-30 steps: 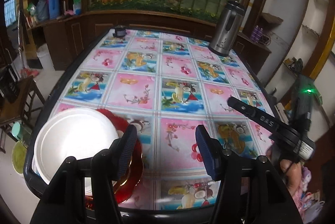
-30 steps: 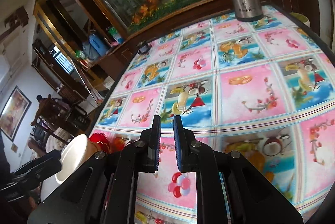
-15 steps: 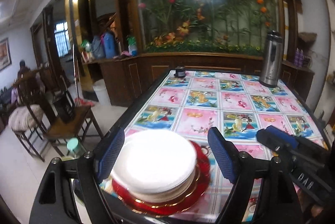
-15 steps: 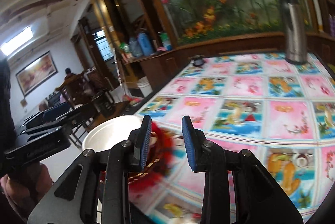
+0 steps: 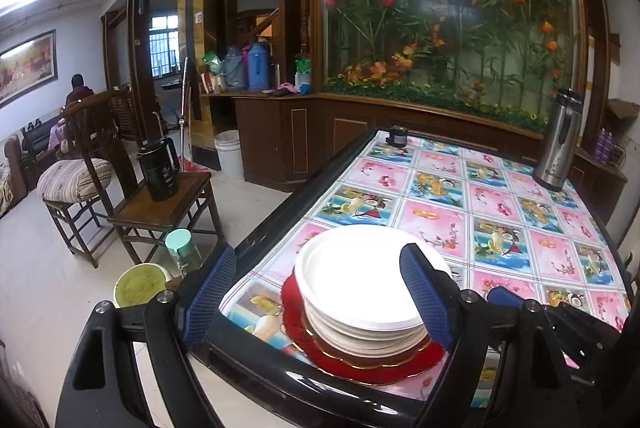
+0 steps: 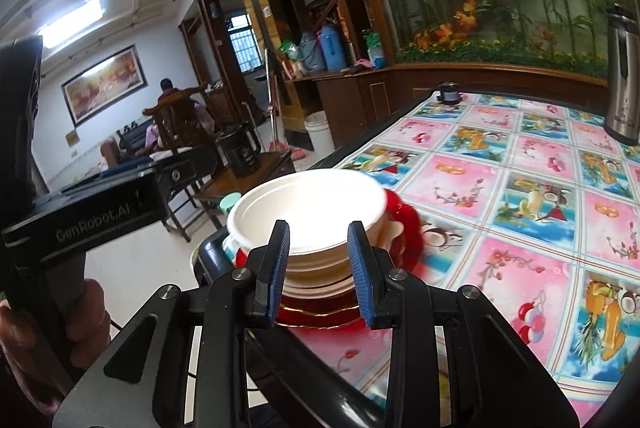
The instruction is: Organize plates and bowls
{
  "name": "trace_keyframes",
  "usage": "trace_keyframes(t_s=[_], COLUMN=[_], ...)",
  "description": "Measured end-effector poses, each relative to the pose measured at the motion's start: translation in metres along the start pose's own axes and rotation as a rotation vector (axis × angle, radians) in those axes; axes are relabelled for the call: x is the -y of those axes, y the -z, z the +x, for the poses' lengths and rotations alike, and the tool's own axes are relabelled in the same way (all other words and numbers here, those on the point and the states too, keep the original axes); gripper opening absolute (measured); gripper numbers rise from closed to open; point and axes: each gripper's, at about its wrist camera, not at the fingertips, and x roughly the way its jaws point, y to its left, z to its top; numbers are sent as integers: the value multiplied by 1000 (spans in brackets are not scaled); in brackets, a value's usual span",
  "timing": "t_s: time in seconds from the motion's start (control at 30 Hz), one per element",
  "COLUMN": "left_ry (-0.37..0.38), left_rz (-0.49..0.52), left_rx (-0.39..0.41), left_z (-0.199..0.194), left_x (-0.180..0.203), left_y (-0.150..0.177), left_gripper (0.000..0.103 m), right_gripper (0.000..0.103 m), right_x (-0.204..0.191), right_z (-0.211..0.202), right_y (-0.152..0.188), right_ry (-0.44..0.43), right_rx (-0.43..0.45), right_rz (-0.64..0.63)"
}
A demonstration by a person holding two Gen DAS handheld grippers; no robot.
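Note:
A stack of white plates and bowls point(image 5: 360, 292) sits on a red plate with a gold rim point(image 5: 360, 360) at the near left corner of the table. My left gripper point(image 5: 320, 292) is open wide, its blue pads on either side of the stack's near rim, not touching. In the right wrist view the white stack point(image 6: 312, 212) and red plate point(image 6: 320, 312) lie just ahead of my right gripper point(image 6: 320, 268), which is open with a moderate gap and empty.
The table with a patterned fruit cloth point(image 5: 480, 212) has a black raised edge point(image 5: 288, 204). A steel flask point(image 5: 558, 144) stands at the far right, a small dark object point(image 5: 396, 136) at the far edge. A wooden chair with a black kettle point(image 5: 158, 172) stands left.
Both grippers swung left toward the plate stack and came closer. The left gripper opened wider around the stack. The right gripper went from nearly shut to open.

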Motion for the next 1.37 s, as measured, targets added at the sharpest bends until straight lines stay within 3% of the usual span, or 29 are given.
trace_keyframes(t_s=[0.33, 0.97, 1.37], left_ry=[15, -4, -43], left_rz=[-24, -27, -9], left_rx=[-25, -84, -67], left_z=[5, 21, 20], left_x=[-12, -14, -13], left_y=[4, 7, 5], left_gripper=[87, 87, 87], right_gripper=[30, 30, 30], right_x=[-16, -7, -6], right_z=[10, 18, 18], right_y=[1, 0, -1], right_ry=[-1, -4, -4], right_rx=[-31, -52, -49], right_rz=[-24, 20, 14])
